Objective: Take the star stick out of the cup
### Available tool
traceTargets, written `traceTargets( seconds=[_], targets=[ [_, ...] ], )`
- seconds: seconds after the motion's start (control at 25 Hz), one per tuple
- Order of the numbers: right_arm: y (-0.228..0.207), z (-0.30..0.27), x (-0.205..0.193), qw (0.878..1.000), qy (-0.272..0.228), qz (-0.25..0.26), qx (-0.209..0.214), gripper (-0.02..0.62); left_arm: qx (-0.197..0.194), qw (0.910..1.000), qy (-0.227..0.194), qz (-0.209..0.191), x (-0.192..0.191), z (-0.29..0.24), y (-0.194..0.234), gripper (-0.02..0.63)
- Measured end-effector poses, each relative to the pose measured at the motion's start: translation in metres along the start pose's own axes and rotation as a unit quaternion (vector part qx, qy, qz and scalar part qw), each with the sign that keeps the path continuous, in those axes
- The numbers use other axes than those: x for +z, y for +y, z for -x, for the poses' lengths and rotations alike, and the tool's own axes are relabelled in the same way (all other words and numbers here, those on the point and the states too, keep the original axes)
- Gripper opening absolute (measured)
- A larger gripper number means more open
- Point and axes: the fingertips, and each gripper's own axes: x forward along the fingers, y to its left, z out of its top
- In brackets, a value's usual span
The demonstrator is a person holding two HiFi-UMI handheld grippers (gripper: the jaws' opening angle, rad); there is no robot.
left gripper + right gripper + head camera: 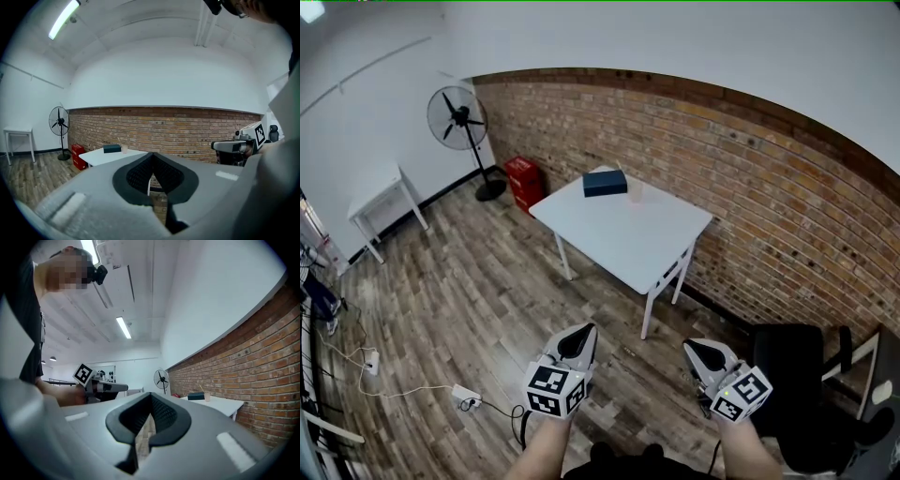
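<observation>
Both pairs of jaws are pressed together and hold nothing. The left gripper [578, 339] and the right gripper [705, 352] are held side by side at the bottom of the head view, over a wood-plank floor [478, 300], pointing roughly level toward a white table [628, 239] that stands well apart from them across the room.

On the far side of that table, near a brick wall [741, 178], stands a small pale cup [207, 397]. A thin stick, taken to be the star stick [201, 388], rises from it at a slant above the rim. The star itself is too small to make out. Whether the cup holds anything else cannot be told. Just beside the cup lies a dark box [605, 183], and what is in it does not show.

The stick looks slender and very light, probably stiff, and easy to knock aside. The best hold is likely on the bare shaft above the rim, pinched gently and lifted along its slant. The cup also looks light and may tip or drag along, so the other gripper may need to steady it.

Further out are a standing fan [457, 119], red boxes [523, 183] by the wall, and a black chair [792, 375] to the right
</observation>
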Motion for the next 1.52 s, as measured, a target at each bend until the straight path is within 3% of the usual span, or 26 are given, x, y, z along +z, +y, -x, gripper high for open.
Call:
traceTargets(
  seconds=[0.36, 0.76, 1.0, 1.16, 1.52],
  targets=[
    [0.022, -0.008, -0.008, 1.000, 0.006, -0.024, 0.011, 0.000, 0.004, 0.9998, 0.018, 0.009, -0.009, 0.016, 0.011, 0.006],
    [0.062, -0.055, -0.006, 0.999, -0.004, -0.036, 0.038, 0.001, 0.011, 0.9999, 0.003, 0.007, 0.000, 0.052, 0.056, 0.006],
    [0.086, -0.072, -0.016, 0.999, 0.002, -0.024, 0.032, 0.002, 0.017, 0.9996, 0.002, 0.020, -0.015, 0.076, 0.087, 0.006],
    [0.080, -0.073, -0.032, 0.999, 0.014, -0.050, 0.017, 0.032, 0.009, 0.9986, 0.006, 0.052, -0.030, 0.074, 0.096, 0.006],
    [0.036, -0.112, -0.043, 0.996, 0.011, -0.087, 0.031, 0.120, -0.035, 0.9964, 0.050, 0.059, -0.051, 0.018, 0.104, 0.006]
  ],
)
